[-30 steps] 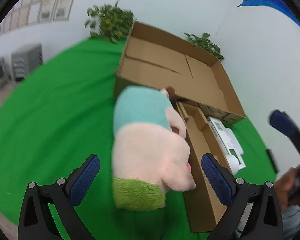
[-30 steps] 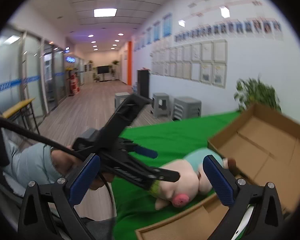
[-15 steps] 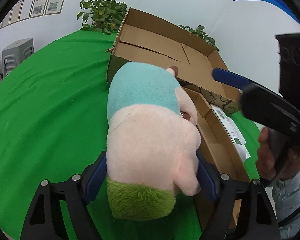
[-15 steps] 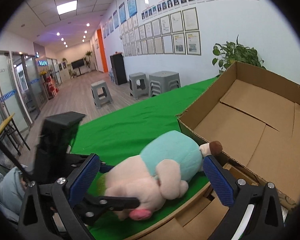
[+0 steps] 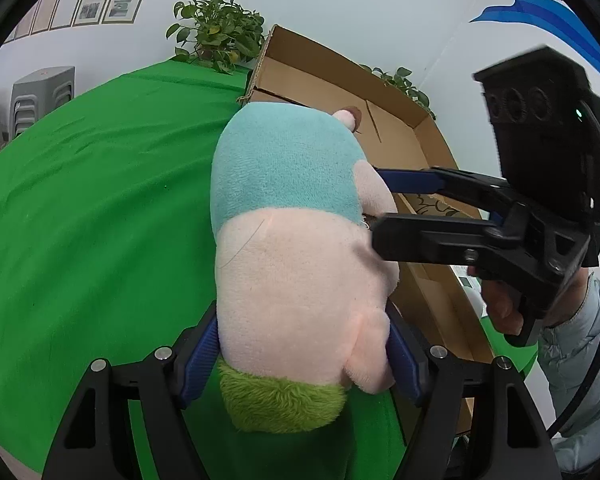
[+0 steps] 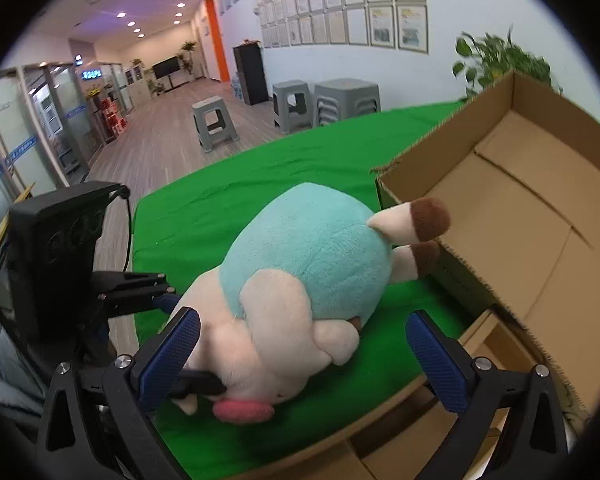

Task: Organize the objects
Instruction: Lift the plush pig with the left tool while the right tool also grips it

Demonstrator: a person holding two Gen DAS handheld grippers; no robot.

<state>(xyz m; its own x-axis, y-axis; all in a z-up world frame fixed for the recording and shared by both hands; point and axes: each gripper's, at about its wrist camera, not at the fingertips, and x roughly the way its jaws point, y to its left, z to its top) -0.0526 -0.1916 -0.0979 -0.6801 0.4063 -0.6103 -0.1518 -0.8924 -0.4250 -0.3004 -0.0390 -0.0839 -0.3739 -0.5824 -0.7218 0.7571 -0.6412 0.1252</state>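
My left gripper has just been closing, and its blue ribbed pads now press into both flanks of the pink plush pig with the teal back and tuft of green hair — the soft body bulges out above the jaws, so I take this as a real hold rather than a near miss. I took it at the head end, low and close to the green tablecloth, because that is the narrowest part I could span; the teal rump is too broad for me.

My right gripper comes in from the other side with its jaws standing wide, one pad by the pig's cheek and the other out past its belly, neither pressing on it. From my left camera I see its upper finger lying along the pig's side. I judge it is there to steady or share the load, since a limp toy held at one end will sag.

The pig lies on the cloth just beside the large open brown cardboard box, its brown-tipped feet reaching the box's near corner. A smaller shallow cardboard tray sits alongside on the right. The big box is bare inside and stands right there — I judge that is where this toy belongs, so the next move calls for a lift over that wall.
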